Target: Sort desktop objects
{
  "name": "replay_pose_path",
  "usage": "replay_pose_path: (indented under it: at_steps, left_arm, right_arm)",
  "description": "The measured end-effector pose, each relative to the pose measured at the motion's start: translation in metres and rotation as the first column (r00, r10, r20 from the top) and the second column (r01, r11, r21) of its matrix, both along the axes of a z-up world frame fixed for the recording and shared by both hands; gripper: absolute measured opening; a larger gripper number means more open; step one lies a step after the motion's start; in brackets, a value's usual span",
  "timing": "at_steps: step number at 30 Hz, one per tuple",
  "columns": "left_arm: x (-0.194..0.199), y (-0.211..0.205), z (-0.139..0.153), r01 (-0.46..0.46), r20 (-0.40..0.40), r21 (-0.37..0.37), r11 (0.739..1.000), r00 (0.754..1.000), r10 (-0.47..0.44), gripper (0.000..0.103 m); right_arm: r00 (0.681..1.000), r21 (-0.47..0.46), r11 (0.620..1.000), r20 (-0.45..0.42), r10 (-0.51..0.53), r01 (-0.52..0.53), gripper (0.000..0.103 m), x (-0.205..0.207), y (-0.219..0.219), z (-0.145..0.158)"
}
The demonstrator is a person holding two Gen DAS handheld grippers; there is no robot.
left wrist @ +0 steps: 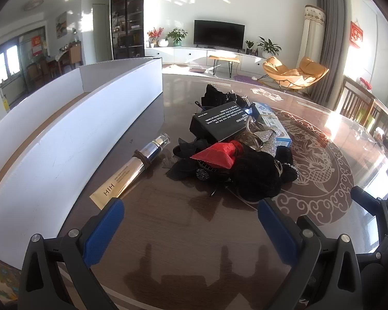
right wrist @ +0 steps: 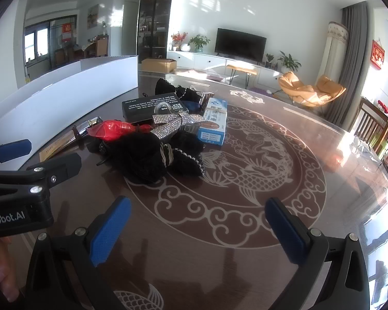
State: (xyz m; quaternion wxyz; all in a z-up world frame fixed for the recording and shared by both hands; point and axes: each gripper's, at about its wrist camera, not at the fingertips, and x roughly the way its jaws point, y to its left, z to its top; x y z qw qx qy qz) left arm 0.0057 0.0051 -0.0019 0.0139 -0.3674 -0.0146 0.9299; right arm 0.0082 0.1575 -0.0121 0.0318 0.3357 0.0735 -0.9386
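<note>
Both hand-held grippers, left hand-held gripper and right hand-held gripper, gape empty over the bench, sorting apparently unstarted: the pile and tube lie beside the white box.

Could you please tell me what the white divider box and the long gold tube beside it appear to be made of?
White divider box: probably corrugated plastic or coated card; thin flat matte panels with sharp folded corners.
Gold tube: looks like metallic-finish plastic, glossy with mirror-like highlights, and a clear cap that is probably plastic.
</note>
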Motion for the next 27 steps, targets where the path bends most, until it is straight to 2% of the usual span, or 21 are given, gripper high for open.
replay_pose_path:
  at_steps: [27]
  left_arm:
    - [0.0030,-0.0006,0.0019,0.004,-0.008,-0.001,1.000,1.000,-0.004,0.103]
  right_arm:
    - [1.000,-0.007,1.000,0.007,-0.008,0.008,0.103,-0.0026,0.0014,-0.0024]
